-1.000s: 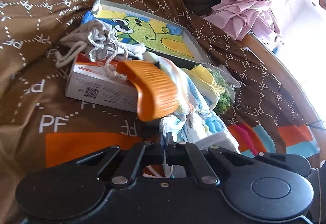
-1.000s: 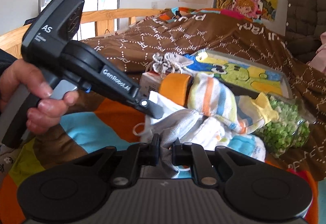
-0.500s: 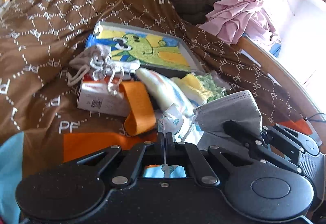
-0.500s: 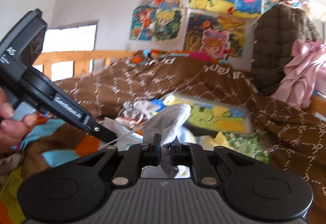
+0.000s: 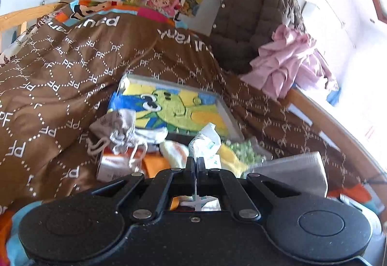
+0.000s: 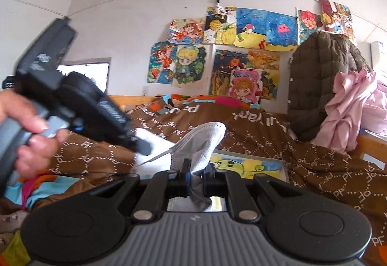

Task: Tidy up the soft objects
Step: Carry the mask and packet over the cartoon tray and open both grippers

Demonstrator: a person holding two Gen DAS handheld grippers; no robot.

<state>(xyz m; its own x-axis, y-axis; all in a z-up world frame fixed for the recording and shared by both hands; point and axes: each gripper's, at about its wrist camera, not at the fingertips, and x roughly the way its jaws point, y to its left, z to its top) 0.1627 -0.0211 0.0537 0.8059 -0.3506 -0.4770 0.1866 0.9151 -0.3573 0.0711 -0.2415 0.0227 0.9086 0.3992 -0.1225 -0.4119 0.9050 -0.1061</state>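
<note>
We have both grippers lifted above the brown patterned bedspread (image 5: 60, 77) with its pile of clutter. Right gripper (image 6: 195, 177) is clamped on a grey mesh face mask (image 6: 200, 142), which stands up from the jaws and leans toward the left side. Left gripper (image 5: 195, 170) has its jaws pressed together on a thin clear plastic wrapper with white-and-teal print (image 5: 205, 145), probably the mask's packet. In the right wrist view the left gripper's tip sits just beside the mask, with a white ear loop (image 6: 157, 157) running between them; whether it's caught there we can't tell. So the mask lies to the right of the left gripper, long axis roughly toward it, and the right hand is the one on it. Next move, we judge: separate the mask from the wrapper, or slide it in.
</note>
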